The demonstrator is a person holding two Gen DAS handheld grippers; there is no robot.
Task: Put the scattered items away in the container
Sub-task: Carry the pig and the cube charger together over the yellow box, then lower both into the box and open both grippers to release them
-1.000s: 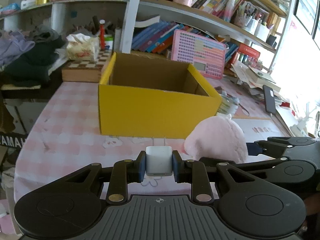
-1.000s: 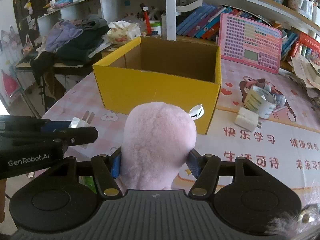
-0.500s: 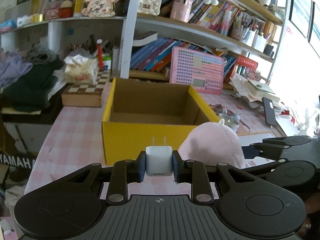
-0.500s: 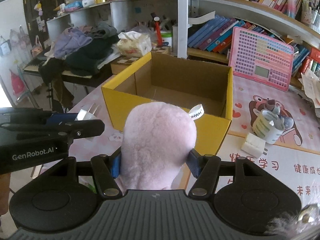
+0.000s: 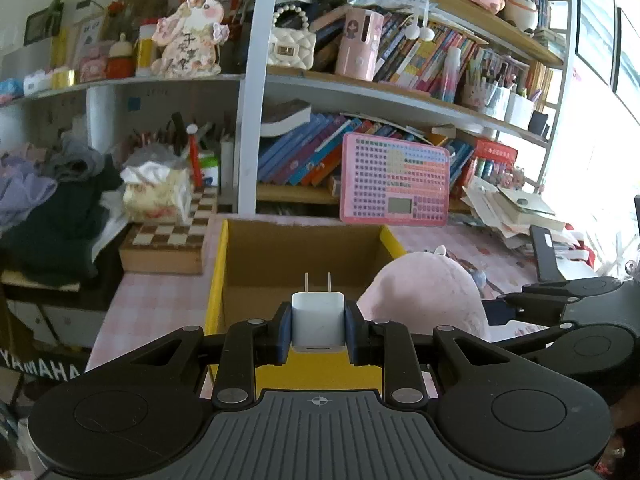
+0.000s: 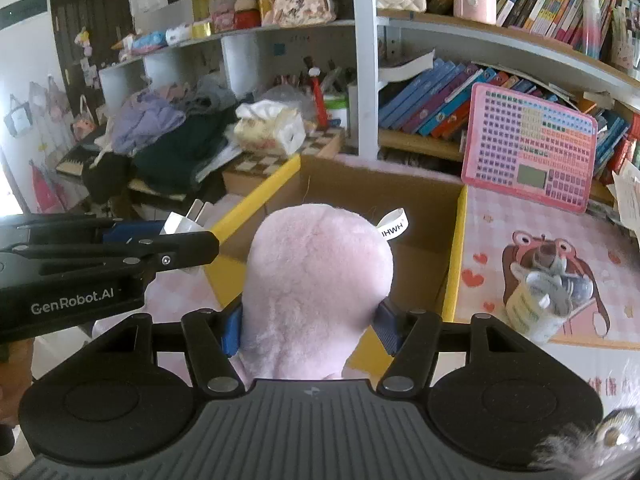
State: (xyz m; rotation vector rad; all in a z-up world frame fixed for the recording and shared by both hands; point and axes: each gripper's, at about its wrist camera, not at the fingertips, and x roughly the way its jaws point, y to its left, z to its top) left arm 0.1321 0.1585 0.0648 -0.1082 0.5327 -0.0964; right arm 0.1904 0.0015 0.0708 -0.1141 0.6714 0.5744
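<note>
An open yellow cardboard box (image 5: 218, 276) with a brown inside stands on the pink checked table; it also shows in the right wrist view (image 6: 256, 204). My left gripper (image 5: 318, 326) is shut on a white plug charger (image 5: 318, 322), prongs forward, over the box's near wall. My right gripper (image 6: 312, 320) is shut on a pink fluffy plush (image 6: 316, 280) with a white tag, at the box's near edge. The plush (image 5: 428, 296) and charger (image 6: 182, 222) each show in the other view.
A yellow tape roll (image 6: 536, 308) with small things in it sits on the bear mat right of the box. A pink keyboard toy (image 5: 394, 182), a chessboard box (image 5: 168, 246), a tissue pack (image 5: 154, 194) and a clothes pile (image 6: 160, 136) stand behind. Shelves of books rise beyond.
Both grippers rose and moved forward toward the box with their loads. The box now lies lower in both views and its inside shows more.
</note>
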